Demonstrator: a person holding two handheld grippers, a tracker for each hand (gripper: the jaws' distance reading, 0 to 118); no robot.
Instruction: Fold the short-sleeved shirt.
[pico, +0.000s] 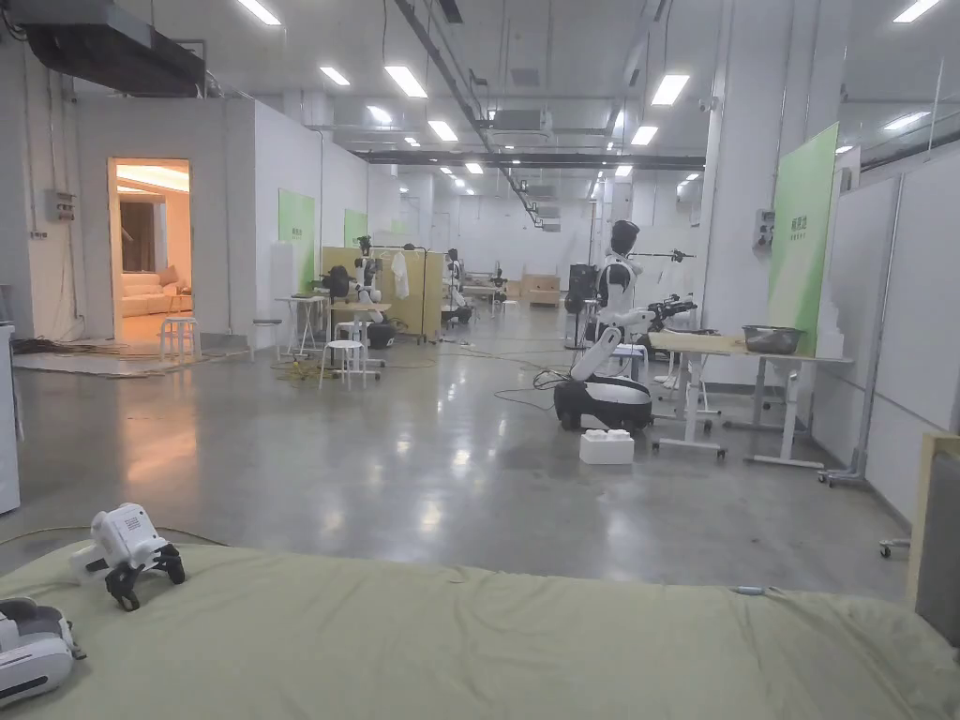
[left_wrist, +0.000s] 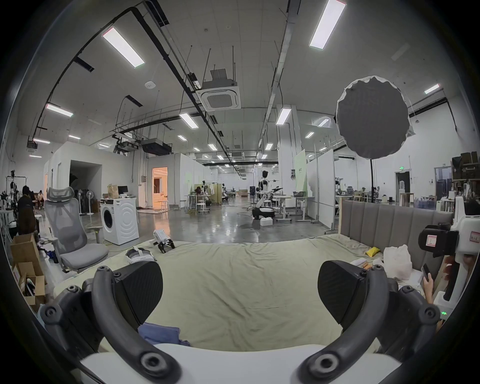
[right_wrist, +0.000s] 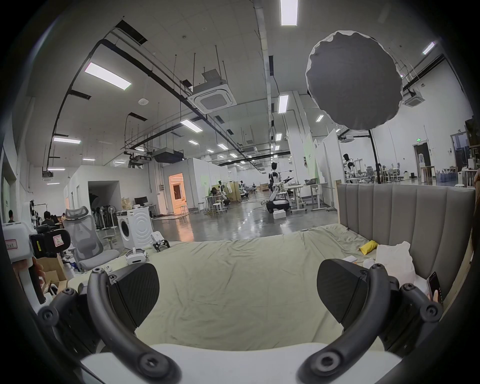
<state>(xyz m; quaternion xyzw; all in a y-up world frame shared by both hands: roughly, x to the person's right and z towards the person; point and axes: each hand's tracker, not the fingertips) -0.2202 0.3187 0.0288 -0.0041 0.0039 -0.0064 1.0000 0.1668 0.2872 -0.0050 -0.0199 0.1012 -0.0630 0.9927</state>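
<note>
A bunched blue cloth (left_wrist: 159, 334), apparently the shirt, lies on the pale green bed sheet (left_wrist: 239, 280) just under my left gripper's left jaw; most of it is hidden by the gripper body. My left gripper (left_wrist: 240, 288) hovers over the sheet, open, with nothing between its jaws. My right gripper (right_wrist: 237, 288) is open too, above bare sheet (right_wrist: 233, 272). The right gripper's black camera housing (left_wrist: 439, 241) shows at the right edge of the left gripper view.
A spare gripper (pico: 131, 553) and a white headset (pico: 33, 647) lie on the bed's far left. A grey padded headboard (left_wrist: 389, 223) stands on the right, with a white bag (left_wrist: 397, 262) and a yellow item (left_wrist: 374, 251). A chair (left_wrist: 70, 233) and washing machine (left_wrist: 119, 223) stand beyond.
</note>
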